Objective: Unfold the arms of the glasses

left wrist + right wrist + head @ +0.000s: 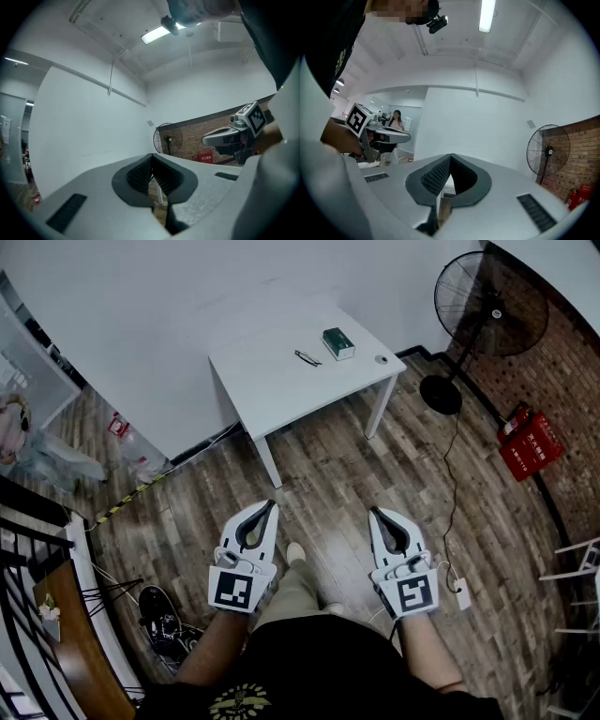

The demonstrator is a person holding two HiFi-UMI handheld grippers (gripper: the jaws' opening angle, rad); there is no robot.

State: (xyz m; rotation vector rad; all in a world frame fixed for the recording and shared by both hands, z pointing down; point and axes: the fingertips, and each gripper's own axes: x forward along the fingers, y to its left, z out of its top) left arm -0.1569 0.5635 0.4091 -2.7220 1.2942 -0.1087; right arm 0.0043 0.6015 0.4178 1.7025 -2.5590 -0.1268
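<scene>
Glasses (307, 357) lie beside green box (338, 343) on white table (281, 385); left tongs (272, 506), right tongs (374, 513) clenched.

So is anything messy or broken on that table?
Nothing stands out. The glasses lie flat on the white table, apparently folded, beside a green box, with a small round thing near the corner. Nothing looks spilled, tipped or damaged.

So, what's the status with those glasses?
Left hand-held gripper shut, empty; right hand-held gripper likewise. Glasses lie on the white table, untouched, well ahead. Green box beside them, apart.
</scene>
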